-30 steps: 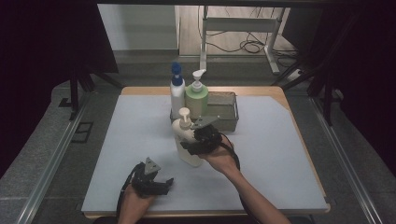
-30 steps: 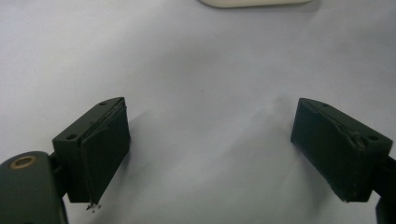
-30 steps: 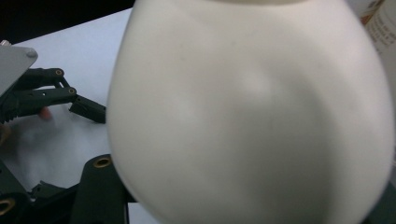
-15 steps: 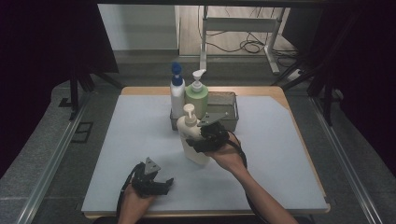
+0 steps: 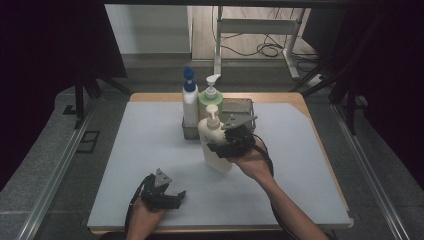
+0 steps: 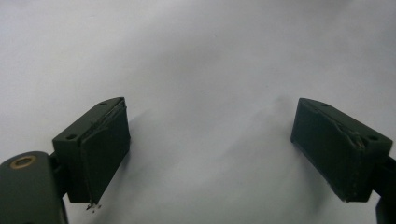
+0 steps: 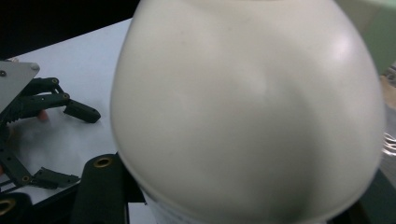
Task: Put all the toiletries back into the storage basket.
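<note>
White pump bottle (image 5: 214,146) has moved nearer the basket (image 5: 239,106), clamped in right gripper (image 5: 220,148).

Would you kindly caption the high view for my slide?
Right gripper grips a white pump bottle; left gripper rests open.

No lettering, brand, number or sign can be read on the white pump bottle (image 5: 215,145), the other bottles or anything else on the table.
</note>
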`<state>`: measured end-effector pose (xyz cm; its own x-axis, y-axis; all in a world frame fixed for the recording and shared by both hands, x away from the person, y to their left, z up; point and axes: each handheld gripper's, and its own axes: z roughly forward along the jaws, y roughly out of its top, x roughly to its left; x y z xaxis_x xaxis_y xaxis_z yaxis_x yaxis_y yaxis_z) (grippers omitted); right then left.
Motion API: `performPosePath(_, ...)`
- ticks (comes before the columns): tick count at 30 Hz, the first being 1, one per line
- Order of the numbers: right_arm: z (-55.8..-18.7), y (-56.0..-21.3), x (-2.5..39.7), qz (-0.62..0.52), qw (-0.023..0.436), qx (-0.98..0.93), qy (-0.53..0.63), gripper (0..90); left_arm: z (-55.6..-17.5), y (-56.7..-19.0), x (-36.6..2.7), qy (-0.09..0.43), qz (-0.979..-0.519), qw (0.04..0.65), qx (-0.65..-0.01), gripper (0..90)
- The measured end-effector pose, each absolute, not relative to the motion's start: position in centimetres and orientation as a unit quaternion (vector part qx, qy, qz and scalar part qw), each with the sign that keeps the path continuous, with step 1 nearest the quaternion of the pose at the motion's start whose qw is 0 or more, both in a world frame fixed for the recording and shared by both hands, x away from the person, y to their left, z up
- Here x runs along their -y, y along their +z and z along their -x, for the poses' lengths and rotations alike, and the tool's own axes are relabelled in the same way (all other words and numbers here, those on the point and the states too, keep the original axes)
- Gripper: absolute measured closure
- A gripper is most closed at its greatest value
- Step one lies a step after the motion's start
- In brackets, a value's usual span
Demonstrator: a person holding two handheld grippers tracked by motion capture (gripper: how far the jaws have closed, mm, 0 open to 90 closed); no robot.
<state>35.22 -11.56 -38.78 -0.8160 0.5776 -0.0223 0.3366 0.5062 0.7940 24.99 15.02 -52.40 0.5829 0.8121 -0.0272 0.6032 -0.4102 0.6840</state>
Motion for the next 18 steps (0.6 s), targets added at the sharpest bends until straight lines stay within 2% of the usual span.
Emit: performPosePath(18, -36.2, -36.6, 14.5, -0.289, 0.166, -0.843, 0.422, 38.6, -25.0, -52.4, -15.0, 0.157, -0.825, 0.334, -0.429, 11.4)
